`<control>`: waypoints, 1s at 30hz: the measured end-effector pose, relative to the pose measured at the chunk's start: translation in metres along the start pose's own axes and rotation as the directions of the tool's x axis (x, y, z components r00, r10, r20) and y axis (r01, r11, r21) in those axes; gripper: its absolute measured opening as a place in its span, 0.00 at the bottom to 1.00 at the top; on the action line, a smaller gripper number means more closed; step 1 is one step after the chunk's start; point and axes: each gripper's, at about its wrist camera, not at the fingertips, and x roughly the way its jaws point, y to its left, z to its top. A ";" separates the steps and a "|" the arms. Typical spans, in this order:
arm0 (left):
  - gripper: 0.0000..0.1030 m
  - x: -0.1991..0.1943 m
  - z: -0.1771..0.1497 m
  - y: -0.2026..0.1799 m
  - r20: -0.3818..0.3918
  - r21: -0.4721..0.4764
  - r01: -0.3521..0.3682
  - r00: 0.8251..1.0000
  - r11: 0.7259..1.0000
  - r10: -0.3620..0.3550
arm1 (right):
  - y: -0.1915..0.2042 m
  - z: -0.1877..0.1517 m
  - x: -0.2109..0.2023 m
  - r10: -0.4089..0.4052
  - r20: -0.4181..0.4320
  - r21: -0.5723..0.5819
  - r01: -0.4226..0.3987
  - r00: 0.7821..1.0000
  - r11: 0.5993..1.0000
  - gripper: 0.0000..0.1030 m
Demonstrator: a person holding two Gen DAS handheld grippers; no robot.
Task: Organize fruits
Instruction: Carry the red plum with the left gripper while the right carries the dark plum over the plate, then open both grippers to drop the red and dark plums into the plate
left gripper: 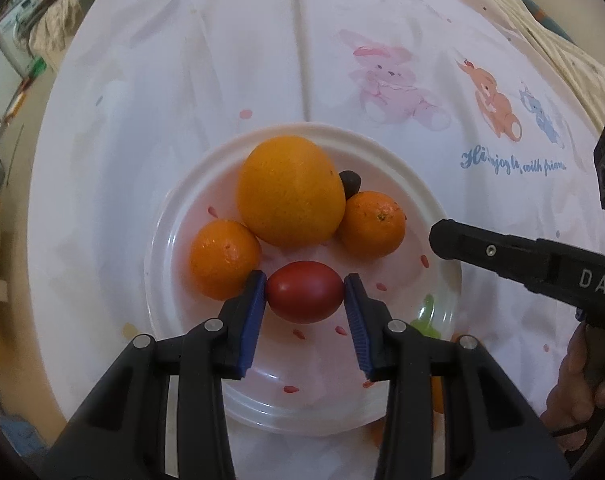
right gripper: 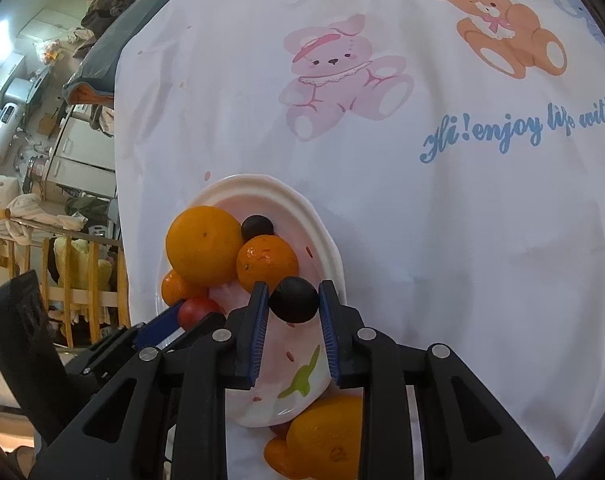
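A white plate (left gripper: 422, 184) with pink specks holds a large orange (left gripper: 290, 192), two tangerines (left gripper: 224, 258) (left gripper: 372, 224) and a small dark round fruit (left gripper: 350, 182). Over the plate's near side, my left gripper (left gripper: 305, 286) is shut on a red tomato (left gripper: 304, 298), with both blue pads against it. My right gripper (right gripper: 293, 292) is shut on a second dark round fruit (right gripper: 293, 300), low over the plate's (right gripper: 262, 180) right part beside a tangerine (right gripper: 267, 264). In the left wrist view the right gripper (left gripper: 442, 236) reaches in from the right, and its fruit is hidden.
A white tablecloth (right gripper: 422, 220) printed with bears and blue writing covers the table. More orange fruit (right gripper: 322, 436) lies on the cloth by the plate's near edge. The table's edge runs along the left, with a cluttered room beyond. A hand (left gripper: 578, 384) holds the right gripper.
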 end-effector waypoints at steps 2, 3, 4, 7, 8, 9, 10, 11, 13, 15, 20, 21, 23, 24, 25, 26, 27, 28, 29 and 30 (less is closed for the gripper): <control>0.35 0.001 0.000 0.000 -0.009 -0.003 0.004 1.000 1.000 -0.004 | 0.000 0.001 -0.001 0.007 0.006 0.002 -0.007 1.000 1.000 0.28; 0.35 0.001 0.000 0.001 -0.013 -0.007 0.008 1.000 1.000 -0.008 | -0.001 0.001 -0.001 0.011 0.004 0.006 -0.011 1.000 1.000 0.28; 0.35 0.001 -0.001 0.001 -0.014 -0.010 0.011 1.000 1.000 -0.012 | -0.002 0.001 0.000 0.011 0.003 0.010 -0.011 1.000 1.000 0.28; 0.35 0.002 0.000 -0.001 -0.002 0.001 -0.007 1.000 1.000 0.007 | -0.005 0.001 0.001 0.004 -0.001 0.018 -0.004 1.000 1.000 0.28; 0.35 0.002 0.000 -0.002 -0.002 0.002 -0.010 1.000 1.000 0.010 | -0.005 0.001 0.001 0.004 0.000 0.022 -0.004 1.000 1.000 0.28; 0.35 0.002 0.000 -0.002 -0.004 0.004 -0.013 1.000 1.000 0.013 | -0.006 0.001 0.000 0.005 0.004 0.027 -0.005 1.000 1.000 0.28; 0.35 0.003 -0.001 -0.003 -0.008 0.007 -0.018 1.000 1.000 0.018 | -0.006 0.001 -0.001 0.005 0.005 0.029 -0.005 1.000 1.000 0.28; 0.35 0.003 -0.001 -0.004 -0.010 0.008 -0.019 1.000 1.000 0.019 | -0.006 0.001 -0.001 0.006 0.007 0.027 -0.006 1.000 1.000 0.28; 0.38 0.003 -0.001 -0.005 -0.016 0.012 -0.015 1.000 1.000 0.015 | -0.005 0.001 -0.003 0.011 0.016 0.024 -0.011 1.000 1.000 0.28; 0.59 0.001 0.000 -0.006 -0.010 0.012 0.004 1.000 1.000 -0.004 | -0.005 0.002 -0.006 0.015 0.023 0.026 -0.015 1.000 1.000 0.30; 0.77 -0.011 0.002 -0.009 0.033 0.022 0.003 0.999 1.000 -0.004 | -0.009 0.006 -0.020 0.016 0.064 0.047 -0.019 0.998 0.999 0.62; 0.77 -0.012 0.003 -0.008 0.034 0.022 -0.001 0.999 1.000 0.000 | -0.009 0.007 -0.021 0.011 0.068 0.047 -0.014 0.998 0.999 0.62; 0.77 -0.013 0.004 -0.006 0.024 0.011 -0.005 1.000 1.000 0.005 | -0.010 0.008 -0.026 0.011 0.080 0.050 -0.015 0.997 0.999 0.62; 0.77 -0.014 0.004 -0.005 0.024 0.005 0.005 1.000 1.000 -0.005 | -0.010 0.009 -0.028 0.007 0.084 0.049 -0.011 0.996 0.999 0.62; 0.77 -0.015 0.004 -0.004 0.026 0.000 0.011 1.000 1.000 -0.011 | -0.010 0.009 -0.031 0.001 0.088 0.048 -0.005 0.996 0.999 0.62; 0.77 -0.018 0.005 -0.003 0.032 -0.003 0.008 0.999 1.000 -0.008 | -0.009 0.009 -0.033 -0.004 0.094 0.048 -0.001 0.996 0.999 0.63; 0.77 -0.020 0.005 -0.003 0.038 -0.004 0.009 0.999 1.000 -0.008 | -0.009 0.008 -0.036 -0.005 0.099 0.051 0.000 0.995 0.999 0.66; 0.77 -0.023 0.005 -0.003 0.047 -0.004 0.014 0.999 1.000 -0.013 | -0.009 0.007 -0.039 -0.007 0.104 0.056 0.001 0.995 0.998 0.75; 0.77 -0.026 0.004 -0.003 0.056 -0.002 0.018 0.998 1.000 -0.018 | -0.009 0.006 -0.041 -0.012 0.113 0.062 0.005 0.994 0.998 0.80; 0.77 -0.030 0.003 -0.003 0.070 0.000 0.021 0.997 1.000 -0.021 | -0.010 0.003 -0.045 -0.018 0.126 0.068 0.009 0.992 0.998 0.86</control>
